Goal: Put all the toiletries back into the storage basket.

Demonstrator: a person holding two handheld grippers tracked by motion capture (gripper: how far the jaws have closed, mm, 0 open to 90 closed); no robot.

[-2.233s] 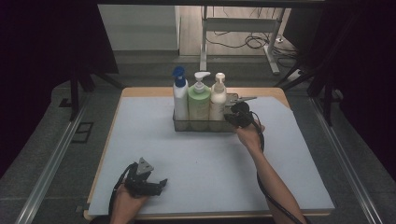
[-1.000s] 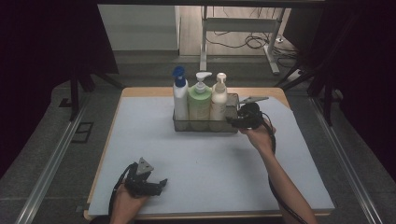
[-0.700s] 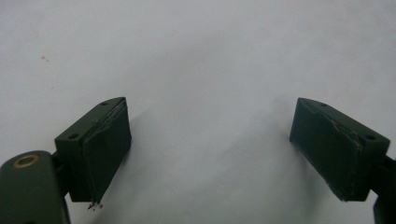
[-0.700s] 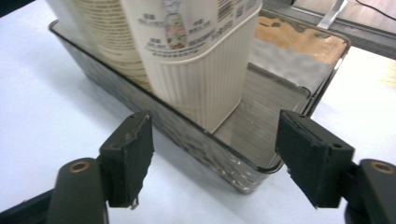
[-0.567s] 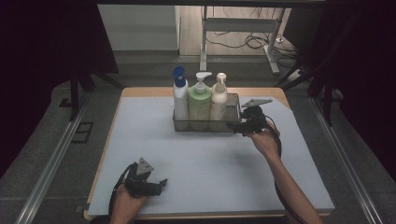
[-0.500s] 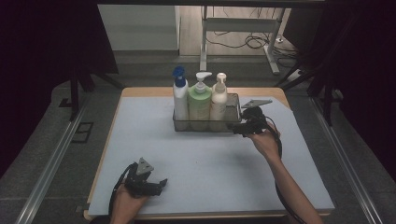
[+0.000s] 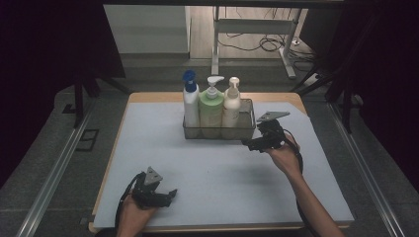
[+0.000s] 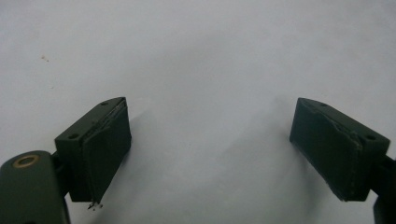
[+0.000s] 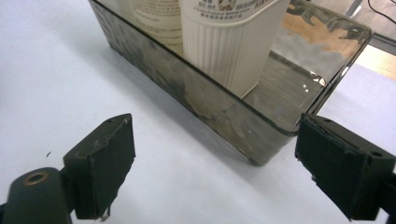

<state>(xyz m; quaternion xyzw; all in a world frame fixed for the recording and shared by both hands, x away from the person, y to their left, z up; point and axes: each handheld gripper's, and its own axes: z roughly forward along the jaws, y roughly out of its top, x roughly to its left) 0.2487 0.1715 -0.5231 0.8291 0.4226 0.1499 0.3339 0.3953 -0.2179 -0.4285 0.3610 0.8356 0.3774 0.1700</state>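
Note:
A smoky clear bin (image 7: 247, 129) stands at the back middle of the pale mat (image 7: 217, 177). Upright in it are a blue-capped white bottle (image 7: 190, 104), a green pump bottle (image 7: 211, 107) and a cream pump bottle (image 7: 231, 104). My right gripper (image 7: 251, 144) hovers open just in front of the bin's right near corner, jaws pointing left. In the right gripper view the bin's corner (image 9: 261, 140) and the ribbed cream bottle (image 9: 229, 46) lie ahead of the open right gripper (image 9: 215, 172), with nothing held. My left gripper (image 7: 168, 195) rests open near the front left; in its own view the left gripper (image 8: 210, 149) frames bare mat.
The wooden table edge (image 7: 148, 97) frames the mat. Dark floor, metal rails (image 7: 54, 182) and a desk frame with cables (image 7: 257, 39) lie beyond the table.
My right gripper has drawn back from the bin's right end, toward the person and slightly right. The left gripper and the bottles have stayed put.

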